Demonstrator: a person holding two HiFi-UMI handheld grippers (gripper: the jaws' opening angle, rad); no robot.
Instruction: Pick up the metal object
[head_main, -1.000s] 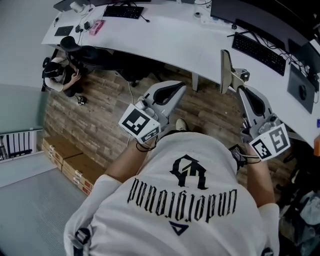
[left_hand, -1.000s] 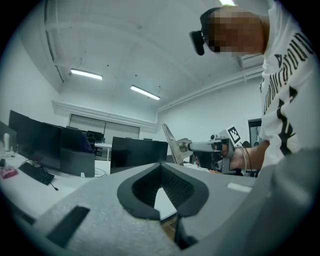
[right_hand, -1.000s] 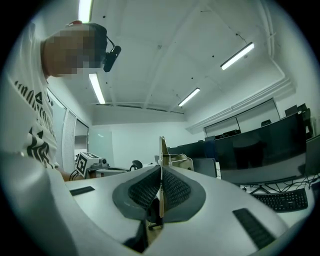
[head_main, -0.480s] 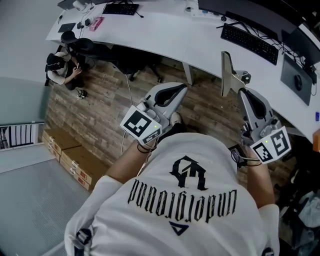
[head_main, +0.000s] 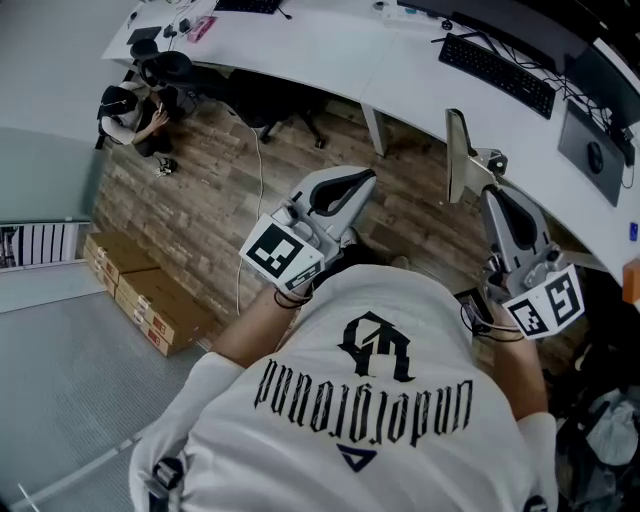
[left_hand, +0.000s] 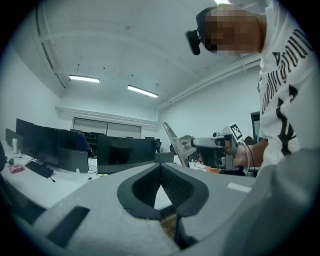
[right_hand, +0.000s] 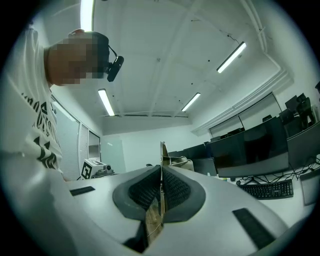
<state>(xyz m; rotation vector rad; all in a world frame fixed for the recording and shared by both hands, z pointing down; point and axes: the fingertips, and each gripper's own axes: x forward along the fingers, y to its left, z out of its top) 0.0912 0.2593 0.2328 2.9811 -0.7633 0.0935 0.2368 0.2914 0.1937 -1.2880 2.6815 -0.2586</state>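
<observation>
The metal object (head_main: 458, 152) is a flat grey plate with a small bracket on one side, held upright in the air over the wooden floor. My right gripper (head_main: 493, 193) is shut on its lower edge. In the right gripper view the metal object (right_hand: 162, 160) shows edge-on, clamped between the dark pads of the right gripper (right_hand: 161, 175). My left gripper (head_main: 361, 179) is held out at centre, shut with nothing in it. In the left gripper view the left gripper (left_hand: 161, 166) has its pads touching, and beyond it I see the metal object (left_hand: 171, 141).
A long curved white desk (head_main: 330, 50) with keyboards (head_main: 497, 63) and monitors runs across the top. Below it lies wooden floor with cardboard boxes (head_main: 145, 290) at left. A person (head_main: 128, 110) sits by an office chair at upper left.
The view has swung: desk, floor and boxes slide up and to the right. Both grippers stay in front of the body, the right one still shut on the metal object.
</observation>
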